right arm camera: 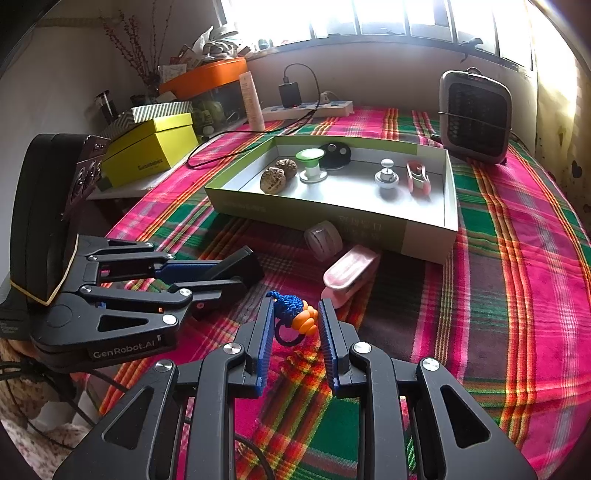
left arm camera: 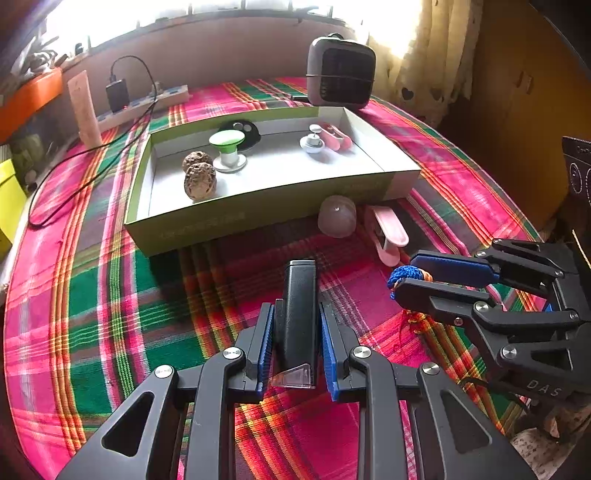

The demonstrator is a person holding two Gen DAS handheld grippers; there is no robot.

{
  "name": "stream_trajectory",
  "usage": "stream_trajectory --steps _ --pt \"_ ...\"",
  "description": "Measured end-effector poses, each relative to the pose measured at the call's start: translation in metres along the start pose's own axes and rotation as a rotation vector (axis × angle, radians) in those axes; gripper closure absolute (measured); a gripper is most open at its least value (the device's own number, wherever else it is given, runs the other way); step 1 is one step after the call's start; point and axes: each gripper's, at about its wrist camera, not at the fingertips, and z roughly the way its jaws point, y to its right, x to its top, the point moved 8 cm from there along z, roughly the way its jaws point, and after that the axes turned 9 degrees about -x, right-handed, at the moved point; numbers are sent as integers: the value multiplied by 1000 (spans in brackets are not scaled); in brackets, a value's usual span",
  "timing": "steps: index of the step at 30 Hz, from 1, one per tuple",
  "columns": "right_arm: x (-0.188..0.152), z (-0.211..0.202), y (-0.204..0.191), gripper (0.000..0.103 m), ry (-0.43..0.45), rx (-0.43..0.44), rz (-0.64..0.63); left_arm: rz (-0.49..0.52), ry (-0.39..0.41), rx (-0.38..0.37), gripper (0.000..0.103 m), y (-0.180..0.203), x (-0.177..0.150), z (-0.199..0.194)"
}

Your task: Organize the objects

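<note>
The left gripper (left arm camera: 297,325) is clamped on a black block (left arm camera: 299,306). The right gripper (right arm camera: 295,325) pinches a blue-and-orange knotted charm (right arm camera: 295,312), near the open tray (right arm camera: 332,210).

We cannot see the near end of the black block (left arm camera: 299,314); the left gripper (left arm camera: 297,325) covers its sides. Part of the blue and orange knotted charm (right arm camera: 295,314) hides between the right gripper's (right arm camera: 295,325) pads. The window (right arm camera: 369,18) is so bright we cannot see outside. The words on the green box (right arm camera: 332,214) are too blurry to read. The yellow box (left arm camera: 7,199) is cut off by the edge.
</note>
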Motion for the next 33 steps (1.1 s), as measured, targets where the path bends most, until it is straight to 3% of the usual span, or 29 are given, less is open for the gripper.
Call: stream_trajectory --steps 33 --pt "5 -2 -2 78 13 2 -5 -30 28 8 81 -5 2 -4"
